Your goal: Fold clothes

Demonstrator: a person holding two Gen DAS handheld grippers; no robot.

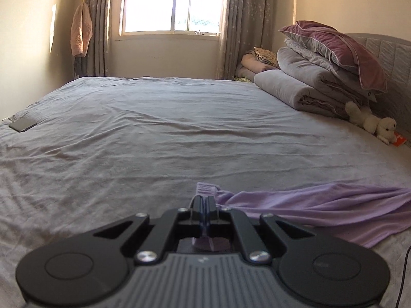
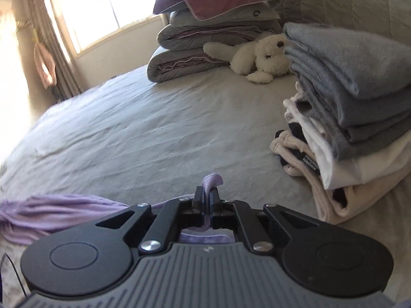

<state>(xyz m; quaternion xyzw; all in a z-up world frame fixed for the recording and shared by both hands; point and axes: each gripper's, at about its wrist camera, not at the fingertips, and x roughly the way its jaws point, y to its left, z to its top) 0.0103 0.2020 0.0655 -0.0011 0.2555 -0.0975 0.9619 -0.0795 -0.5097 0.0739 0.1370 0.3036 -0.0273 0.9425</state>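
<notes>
A lilac garment (image 1: 321,205) lies stretched across the near part of the grey bed sheet (image 1: 167,133). My left gripper (image 1: 204,200) is shut on one end of it; a ribbed lilac edge sticks out past the fingers. The cloth runs off to the right. In the right wrist view my right gripper (image 2: 206,197) is shut on the other end of the lilac garment (image 2: 51,213), with a small tuft of cloth above the fingers. The cloth trails off to the left. Both grippers sit low over the bed.
A stack of folded clothes (image 2: 346,118) in grey, white and beige stands at the right. Folded duvets and pillows (image 1: 321,71) and a white plush dog (image 2: 259,56) lie by the headboard. A dark phone (image 1: 23,124) lies at the bed's left edge. A window (image 1: 172,2) is behind.
</notes>
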